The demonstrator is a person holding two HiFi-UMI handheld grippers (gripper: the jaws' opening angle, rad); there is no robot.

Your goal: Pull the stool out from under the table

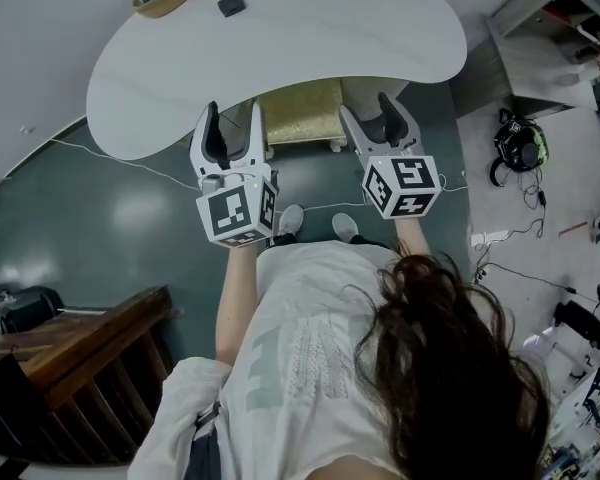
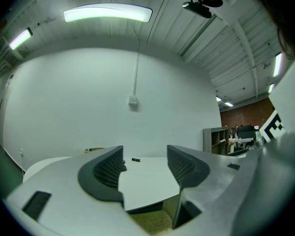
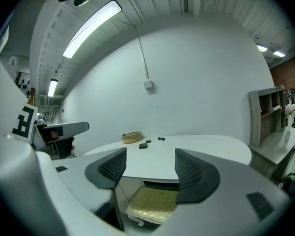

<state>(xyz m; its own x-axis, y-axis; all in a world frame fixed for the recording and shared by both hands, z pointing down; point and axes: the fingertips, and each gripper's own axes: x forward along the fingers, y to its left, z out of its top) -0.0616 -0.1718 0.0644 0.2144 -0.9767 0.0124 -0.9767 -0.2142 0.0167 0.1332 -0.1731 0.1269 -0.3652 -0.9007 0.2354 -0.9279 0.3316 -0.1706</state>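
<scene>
Lab or workshop; strewn cables [image 1: 110, 158], open shelving [image 1: 545, 38]

Ahead of the left hand-held gripper [image 1: 234, 113] and the right hand-held gripper [image 1: 368, 111], the stool's [image 1: 302, 111] far part is hidden under the table [image 1: 380, 38]. Farther beyond them on the table, small dark items [image 1: 232, 5] are too small to identify.

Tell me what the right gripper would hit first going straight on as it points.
Probably the white table's near edge, framed between the right gripper's open jaws; the gold stool seat sits just below. Depth is unclear.
</scene>
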